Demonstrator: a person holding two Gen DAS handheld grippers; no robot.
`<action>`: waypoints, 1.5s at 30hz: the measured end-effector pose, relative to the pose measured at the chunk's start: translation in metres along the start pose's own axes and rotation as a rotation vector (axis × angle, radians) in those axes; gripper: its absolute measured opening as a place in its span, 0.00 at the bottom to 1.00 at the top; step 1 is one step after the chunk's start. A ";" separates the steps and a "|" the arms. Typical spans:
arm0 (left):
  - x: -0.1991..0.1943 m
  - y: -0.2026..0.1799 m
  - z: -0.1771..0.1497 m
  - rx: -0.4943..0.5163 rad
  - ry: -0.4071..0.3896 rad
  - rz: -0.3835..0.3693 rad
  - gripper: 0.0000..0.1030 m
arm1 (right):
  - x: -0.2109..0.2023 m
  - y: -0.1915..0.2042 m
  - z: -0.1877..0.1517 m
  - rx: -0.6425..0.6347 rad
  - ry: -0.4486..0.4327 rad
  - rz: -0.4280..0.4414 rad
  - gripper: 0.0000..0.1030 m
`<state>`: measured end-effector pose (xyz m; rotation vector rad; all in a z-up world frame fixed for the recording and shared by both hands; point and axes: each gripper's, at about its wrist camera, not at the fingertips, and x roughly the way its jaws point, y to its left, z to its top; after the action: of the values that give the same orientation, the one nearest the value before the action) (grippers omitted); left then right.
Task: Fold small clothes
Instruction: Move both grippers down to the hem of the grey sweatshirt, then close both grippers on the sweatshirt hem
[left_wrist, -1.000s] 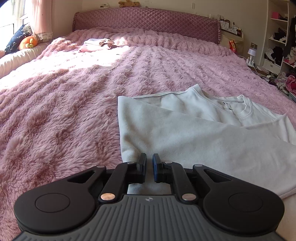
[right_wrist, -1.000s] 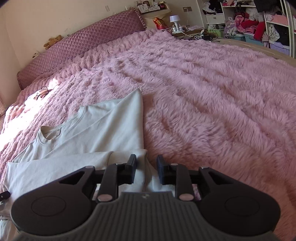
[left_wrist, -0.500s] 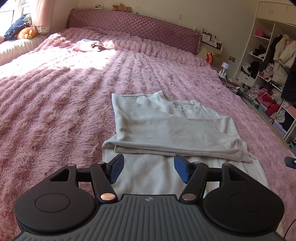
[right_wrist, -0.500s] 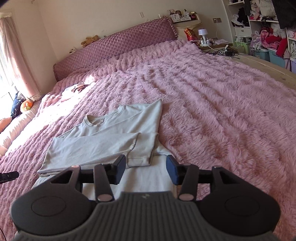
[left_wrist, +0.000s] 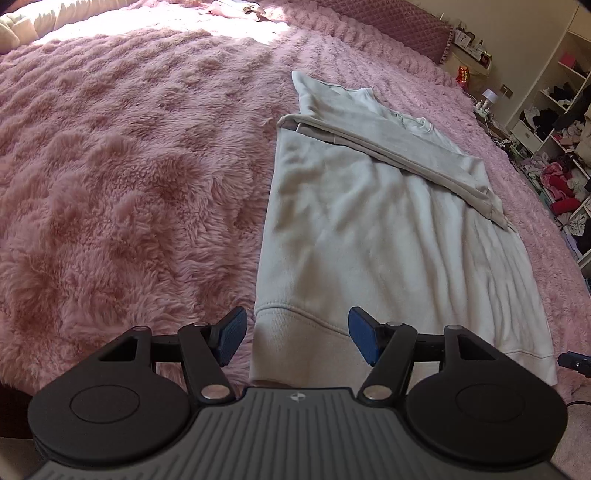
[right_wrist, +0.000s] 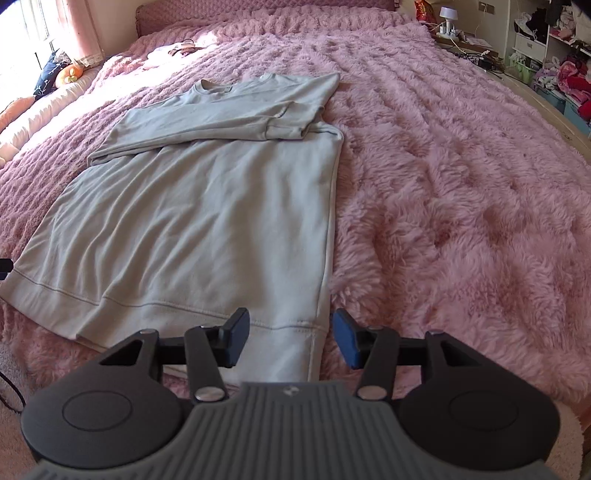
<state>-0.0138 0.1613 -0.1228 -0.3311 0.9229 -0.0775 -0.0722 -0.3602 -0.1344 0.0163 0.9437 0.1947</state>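
Note:
A pale grey-white sweatshirt (left_wrist: 369, 229) lies flat on the pink fluffy bed, with both sleeves folded across its chest (left_wrist: 399, 147). It also shows in the right wrist view (right_wrist: 207, 206). My left gripper (left_wrist: 295, 338) is open and empty, hovering over the sweatshirt's hem at its left bottom corner. My right gripper (right_wrist: 290, 338) is open and empty, hovering over the hem at the right bottom corner. The neckline (right_wrist: 214, 85) points toward the headboard.
The pink fluffy bedspread (left_wrist: 129, 184) covers the whole bed. A small pile of clothes (right_wrist: 173, 50) lies near the quilted headboard. Cushions (right_wrist: 62, 72) sit at the left by the window. Shelves with clothes (left_wrist: 554, 122) and a nightstand with a lamp (right_wrist: 448, 16) stand at the right.
Both grippers opened, letting go of the sleeves folded across the chest, and pulled back from the shoulder area down to the sweatshirt's bottom hem.

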 end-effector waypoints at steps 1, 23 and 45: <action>0.000 0.002 -0.001 -0.005 0.002 -0.002 0.72 | 0.003 -0.003 -0.005 0.024 0.023 0.006 0.43; 0.032 0.023 -0.008 -0.149 0.095 -0.117 0.59 | 0.030 -0.015 -0.016 0.194 0.131 0.075 0.36; 0.015 0.010 0.015 -0.215 0.027 -0.374 0.09 | 0.003 -0.024 0.011 0.307 0.026 0.218 0.04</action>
<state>0.0062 0.1714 -0.1296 -0.7021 0.8889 -0.3277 -0.0577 -0.3828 -0.1328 0.4023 0.9903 0.2501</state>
